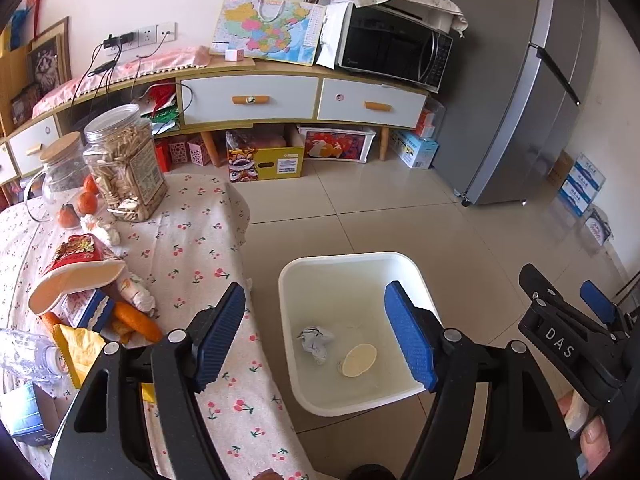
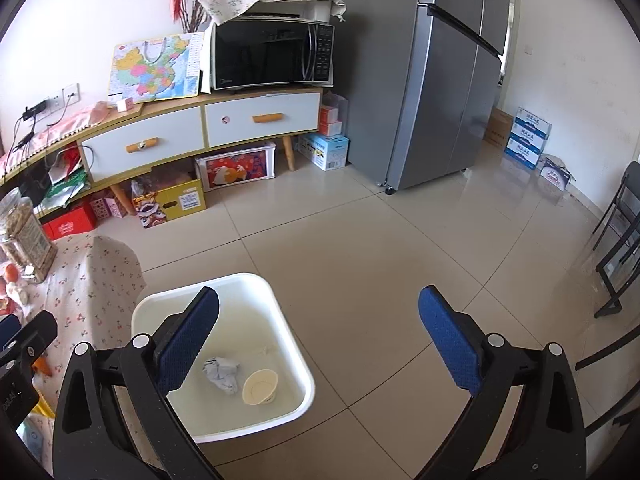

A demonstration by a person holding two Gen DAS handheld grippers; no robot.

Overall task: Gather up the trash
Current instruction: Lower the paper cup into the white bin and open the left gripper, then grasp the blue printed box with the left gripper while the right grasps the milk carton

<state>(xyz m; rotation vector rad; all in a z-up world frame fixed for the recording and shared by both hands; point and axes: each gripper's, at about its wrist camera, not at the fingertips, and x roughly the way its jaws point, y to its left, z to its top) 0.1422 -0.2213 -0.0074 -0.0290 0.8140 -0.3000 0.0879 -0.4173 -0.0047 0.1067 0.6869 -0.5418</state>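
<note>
A table with a cherry-print cloth (image 1: 192, 248) stands on the shiny tiled floor (image 1: 400, 216). Beside its right edge sits a white plastic bin (image 1: 352, 264), holding a crumpled grey paper ball (image 1: 316, 342) and a small cream paper cup (image 1: 359, 361). The left gripper (image 1: 316, 340) and right gripper (image 2: 318, 340) are both wide open, holding nothing.

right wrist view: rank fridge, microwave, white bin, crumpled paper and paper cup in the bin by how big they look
1. fridge
2. white bin, though nearness to the camera inflates it
3. microwave
4. crumpled paper and paper cup look about alike, so no ranking between them.
</note>
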